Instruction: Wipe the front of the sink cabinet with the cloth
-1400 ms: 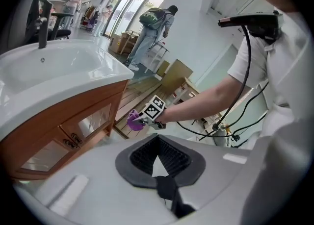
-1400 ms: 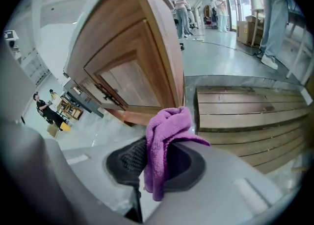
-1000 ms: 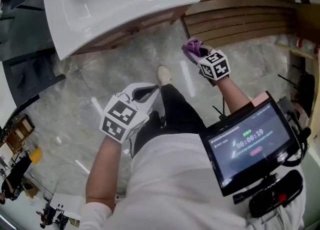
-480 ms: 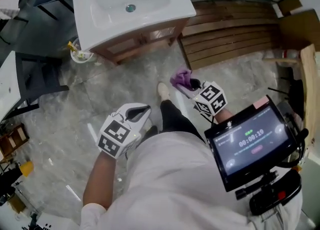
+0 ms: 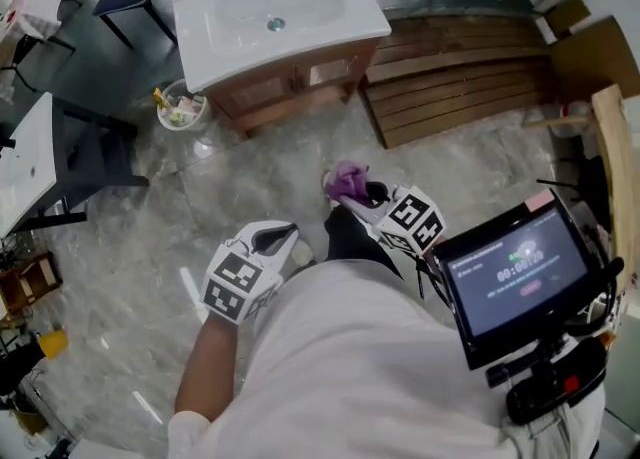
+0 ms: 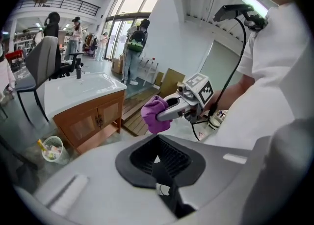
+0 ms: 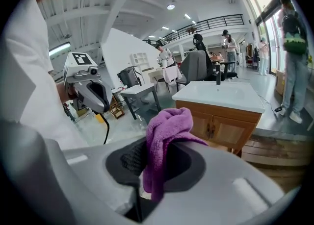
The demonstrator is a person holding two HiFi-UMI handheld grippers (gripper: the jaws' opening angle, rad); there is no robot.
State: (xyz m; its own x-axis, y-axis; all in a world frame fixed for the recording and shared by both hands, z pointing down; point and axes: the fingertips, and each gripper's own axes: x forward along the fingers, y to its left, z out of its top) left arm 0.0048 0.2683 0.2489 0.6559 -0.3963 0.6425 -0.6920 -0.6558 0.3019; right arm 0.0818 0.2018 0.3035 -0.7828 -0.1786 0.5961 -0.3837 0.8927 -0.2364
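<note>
The left tool (image 5: 282, 236) is hanging over the grey marble floor (image 5: 250, 177), its jaws pressed together and empty. The wooden sink cabinet with white basin (image 5: 300, 87) is standing well ahead. The right tool (image 5: 365, 197) is clamping the crumpled purple cloth (image 5: 348, 179), apart from the cabinet front.

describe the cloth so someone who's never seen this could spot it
Start at the white sink on its wooden cabinet. On the near side, above the grey floor, the right tool grips a bunched cloth. It's the only purple thing there.
</note>
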